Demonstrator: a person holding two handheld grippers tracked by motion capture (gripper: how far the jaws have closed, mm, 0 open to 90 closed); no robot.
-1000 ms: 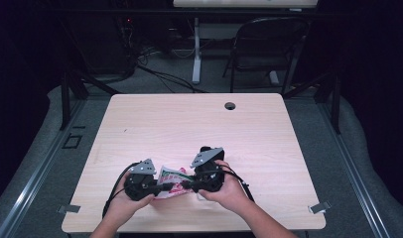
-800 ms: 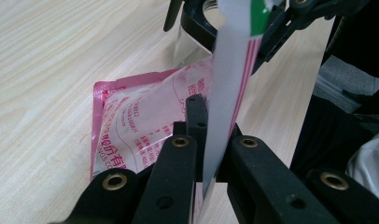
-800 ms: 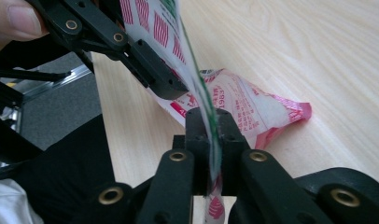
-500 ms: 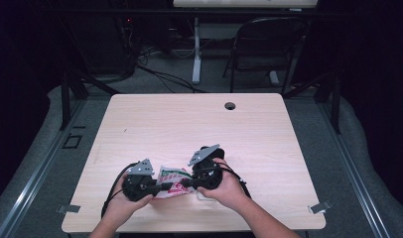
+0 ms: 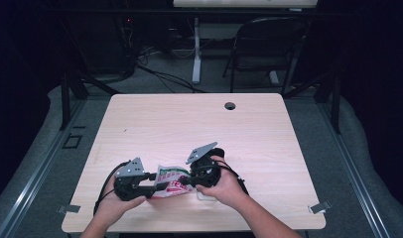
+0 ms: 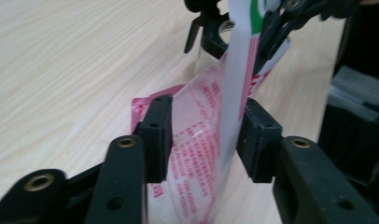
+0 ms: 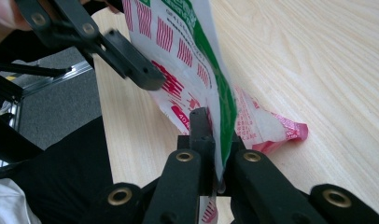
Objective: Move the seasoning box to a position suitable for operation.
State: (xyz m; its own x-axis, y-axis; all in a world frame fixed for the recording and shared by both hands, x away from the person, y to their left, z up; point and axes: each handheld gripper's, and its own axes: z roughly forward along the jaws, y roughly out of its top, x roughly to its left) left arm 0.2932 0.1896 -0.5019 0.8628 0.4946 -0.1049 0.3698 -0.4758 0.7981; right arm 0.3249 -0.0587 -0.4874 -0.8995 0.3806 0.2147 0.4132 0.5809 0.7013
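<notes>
Left gripper (image 6: 204,135) just opened around packet (image 6: 201,140).

Packet (image 6: 204,140) between the black jaws: white w/ pink-red print and stripes, green band along the edge at the far jaws (lettering too blurred to read), pink sealed corner. Tabletop (image 5: 189,124): pale wood grain. Grey plates top both black grippers. Floor grey.

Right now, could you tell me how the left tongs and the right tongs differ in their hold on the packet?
The left tongs have just been opening, their pads apart around the packet; the right tongs are clamped shut on its edge. Both meet the same red, white and green packet just above the table.
</notes>
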